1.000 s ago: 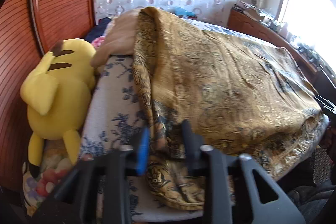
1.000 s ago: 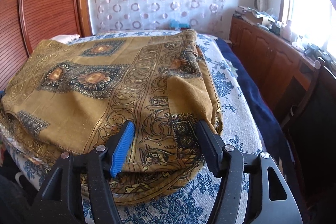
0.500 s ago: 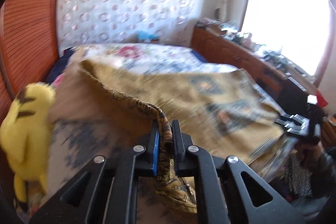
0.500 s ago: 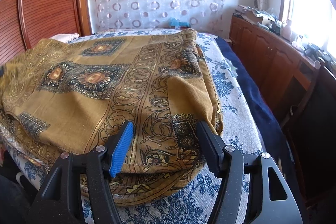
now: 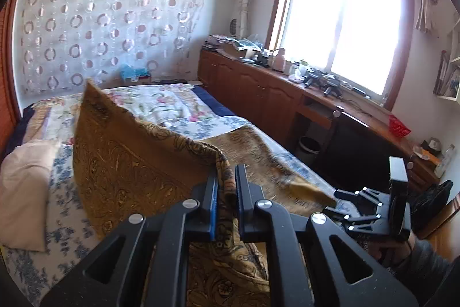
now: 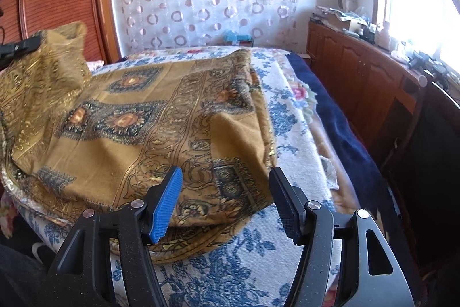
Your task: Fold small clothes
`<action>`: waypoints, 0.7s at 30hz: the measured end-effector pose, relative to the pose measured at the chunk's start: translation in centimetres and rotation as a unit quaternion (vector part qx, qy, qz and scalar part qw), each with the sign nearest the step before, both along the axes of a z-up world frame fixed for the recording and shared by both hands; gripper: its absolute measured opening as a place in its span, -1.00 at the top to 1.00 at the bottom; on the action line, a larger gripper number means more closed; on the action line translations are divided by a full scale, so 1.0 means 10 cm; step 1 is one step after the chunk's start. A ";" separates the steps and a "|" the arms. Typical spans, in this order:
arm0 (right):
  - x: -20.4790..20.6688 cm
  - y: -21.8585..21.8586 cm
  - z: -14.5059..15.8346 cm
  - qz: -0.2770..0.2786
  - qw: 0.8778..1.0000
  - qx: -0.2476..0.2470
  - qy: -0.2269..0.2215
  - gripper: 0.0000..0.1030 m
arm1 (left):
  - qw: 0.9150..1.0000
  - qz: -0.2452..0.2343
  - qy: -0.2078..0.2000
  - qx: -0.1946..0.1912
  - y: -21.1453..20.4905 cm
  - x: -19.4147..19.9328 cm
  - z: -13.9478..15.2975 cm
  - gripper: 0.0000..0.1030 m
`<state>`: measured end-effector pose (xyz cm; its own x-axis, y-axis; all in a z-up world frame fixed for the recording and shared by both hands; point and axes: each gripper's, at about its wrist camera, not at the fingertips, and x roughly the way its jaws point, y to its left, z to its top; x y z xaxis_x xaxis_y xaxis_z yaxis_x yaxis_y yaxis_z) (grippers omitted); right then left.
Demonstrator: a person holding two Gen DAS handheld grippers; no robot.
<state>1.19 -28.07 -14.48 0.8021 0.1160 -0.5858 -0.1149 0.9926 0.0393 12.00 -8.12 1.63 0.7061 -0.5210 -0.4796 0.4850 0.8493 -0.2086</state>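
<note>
Left gripper (image 5: 225,203) is pinched tight on an edge of the golden patterned cloth (image 5: 138,163), the fabric bunched between its two pads and hanging below them in a loose fold. From that pinch the cloth rises as a raised flap, with one corner standing up toward the far wall, and the rest slopes down to the bed (image 5: 161,102), where it lies on a blue-flowered sheet (image 6: 230,272). In the right wrist view the same lifted flap shows at the far left, clear of the flat part of the cloth (image 6: 161,120). The right gripper (image 6: 227,203) hovers just above the near right corner of the cloth with its jaws spread wide and nothing between them; its pads touch no fabric that I can make out. A pale pillow (image 5: 26,186) lies on the bed to the left of the cloth, and a wooden cabinet (image 5: 258,94) runs along the window side, well apart from the work. The step in hand looks like the first fold: one side is picked up and is ready to be carried across the flat part. The next move, as I judge it, calls for bringing the pinched edge over toward the right side so that it lands even with the opposite edge, while the right gripper either presses the near corner down or takes hold of it to keep the lower layer from sliding. The lifted fabric looks limp, so it may sag or crease unless it is laid down taut.
</note>
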 end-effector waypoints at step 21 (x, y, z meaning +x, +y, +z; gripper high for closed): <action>0.26 0.30 0.32 0.045 0.999 0.003 -0.017 -0.24 | 0.996 0.046 0.055 0.056 0.33 -0.13 -0.44 0.11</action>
<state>3.81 -25.07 -11.25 0.8073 0.1923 -0.5579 -0.2055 0.9779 0.0397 10.71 -4.79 -2.80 0.6888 -0.3952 -0.6078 0.3836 0.9101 -0.1569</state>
